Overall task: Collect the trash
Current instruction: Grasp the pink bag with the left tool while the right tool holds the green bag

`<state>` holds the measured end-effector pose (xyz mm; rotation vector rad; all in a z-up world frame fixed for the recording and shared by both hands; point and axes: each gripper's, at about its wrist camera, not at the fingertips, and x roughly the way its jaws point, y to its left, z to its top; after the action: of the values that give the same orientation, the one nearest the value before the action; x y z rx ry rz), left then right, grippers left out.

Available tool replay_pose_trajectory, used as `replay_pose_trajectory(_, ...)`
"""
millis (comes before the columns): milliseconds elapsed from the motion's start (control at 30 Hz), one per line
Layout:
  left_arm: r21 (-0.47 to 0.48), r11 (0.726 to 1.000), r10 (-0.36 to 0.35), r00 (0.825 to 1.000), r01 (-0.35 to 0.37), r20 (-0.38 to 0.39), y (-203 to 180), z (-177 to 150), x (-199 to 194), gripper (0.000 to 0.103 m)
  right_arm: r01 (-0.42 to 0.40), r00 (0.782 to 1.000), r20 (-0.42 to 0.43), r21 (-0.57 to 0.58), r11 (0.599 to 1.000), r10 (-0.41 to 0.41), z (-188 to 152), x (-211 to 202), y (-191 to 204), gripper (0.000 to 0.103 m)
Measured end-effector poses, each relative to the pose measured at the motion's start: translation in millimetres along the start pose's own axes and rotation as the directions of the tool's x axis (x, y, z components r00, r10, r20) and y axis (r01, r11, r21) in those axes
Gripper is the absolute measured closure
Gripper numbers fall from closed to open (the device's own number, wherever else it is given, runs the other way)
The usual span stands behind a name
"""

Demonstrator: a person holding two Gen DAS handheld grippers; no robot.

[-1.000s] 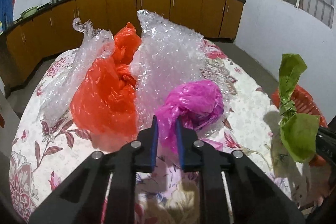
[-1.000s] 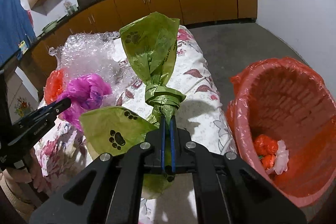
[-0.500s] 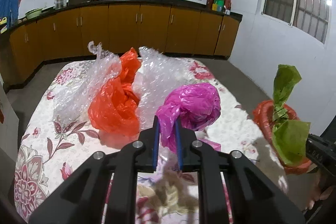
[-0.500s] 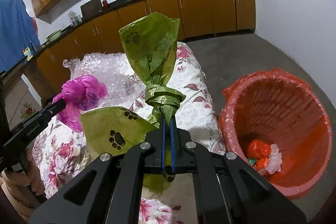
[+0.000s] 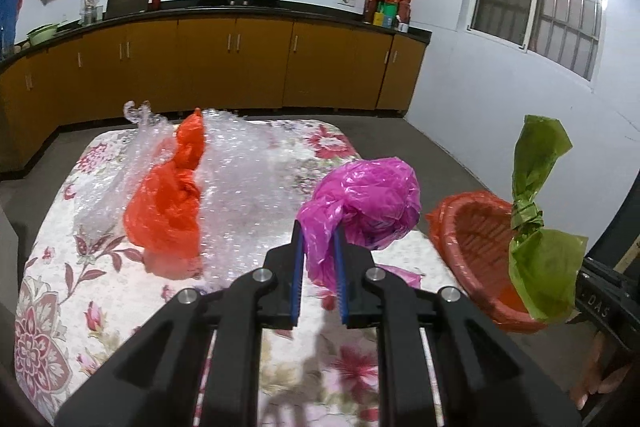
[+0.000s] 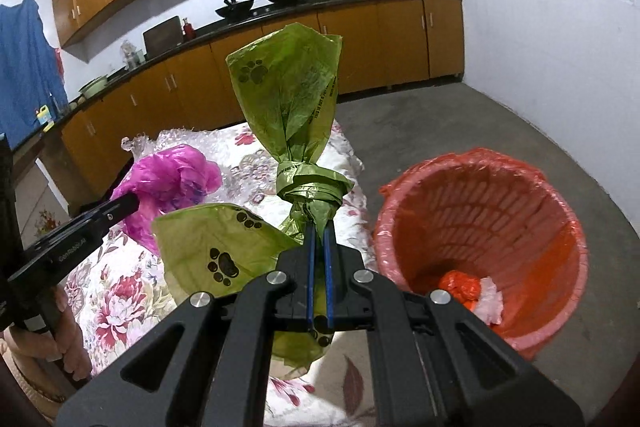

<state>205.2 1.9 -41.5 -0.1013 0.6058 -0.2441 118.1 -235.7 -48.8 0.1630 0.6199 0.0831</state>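
Trash is what both my claws carry at this moment. My right gripper point(image 6: 319, 239) is pinched tight on the twisted neck just below the knot of a green bag point(image 6: 288, 99), so its two printed lobes fan out clear of the blue pads point(image 6: 309, 267); black paw prints mark it, and a line of print runs down one seam, too small for me to read. My left gripper point(image 5: 318, 255) is closed narrowly on the tail of a crumpled magenta bag point(image 5: 360, 203), which hangs free above the near right corner of the flowered bedspread point(image 5: 80, 291). I judge both are held by their loose ends because that gives thin film something to bite. Just off the bedspread's right edge stands the red bin point(image 6: 480, 227), lined with red film, a few scraps in its bottom. Farther along the bedspread lie an orange bag point(image 5: 168, 211) and bubble wrap point(image 5: 248, 187), probably next. Faint lettering on the left gripper's side is unreadable.
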Motion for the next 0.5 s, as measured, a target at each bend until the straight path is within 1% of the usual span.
replay_pose_trajectory(500,0.056,0.994,-0.088,0.996,0.089,-0.018,-51.9,0.2,3.5,0.088,0.070,0.997,0.037,0.079,0.994,-0.073,-3.8,-27.4,-41.1,0.098)
